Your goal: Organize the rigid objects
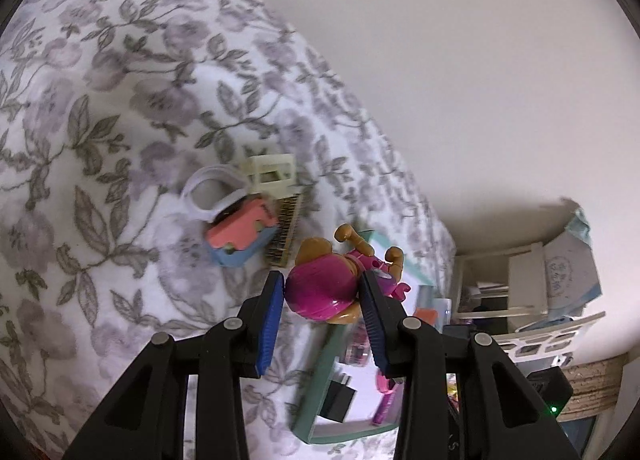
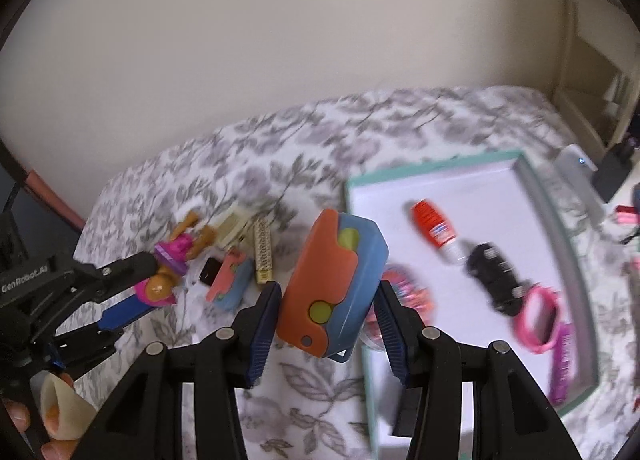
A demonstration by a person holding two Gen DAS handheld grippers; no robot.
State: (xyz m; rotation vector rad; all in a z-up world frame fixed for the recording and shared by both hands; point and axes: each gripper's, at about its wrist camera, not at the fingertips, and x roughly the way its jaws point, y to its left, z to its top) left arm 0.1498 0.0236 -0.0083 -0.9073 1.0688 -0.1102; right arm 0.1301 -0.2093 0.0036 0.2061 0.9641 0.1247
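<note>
Black two-finger left gripper [image 1: 322,300] with blue pads was clamped on a magenta-and-tan plastic dog figurine [image 1: 326,284] – held above the floral grey-and-white bedspread [image 1: 100,140]. Right gripper [image 2: 328,312] gripped an orange-and-blue plastic toy case [image 2: 334,284] off the bed, just beside the teal-rimmed white tray [image 2: 536,188]. On the tray lay an orange-and-white bottle [image 2: 434,230], a black toy car [image 2: 494,274] and a pink ring [image 2: 538,320] – near one another.

Floral bedspread [image 2: 320,128] carrying a teal-rimmed tray [image 2: 544,196], a cream box [image 1: 272,170], a comb [image 1: 285,232], an orange-and-blue case [image 1: 240,238] and a white band [image 1: 208,192].
</note>
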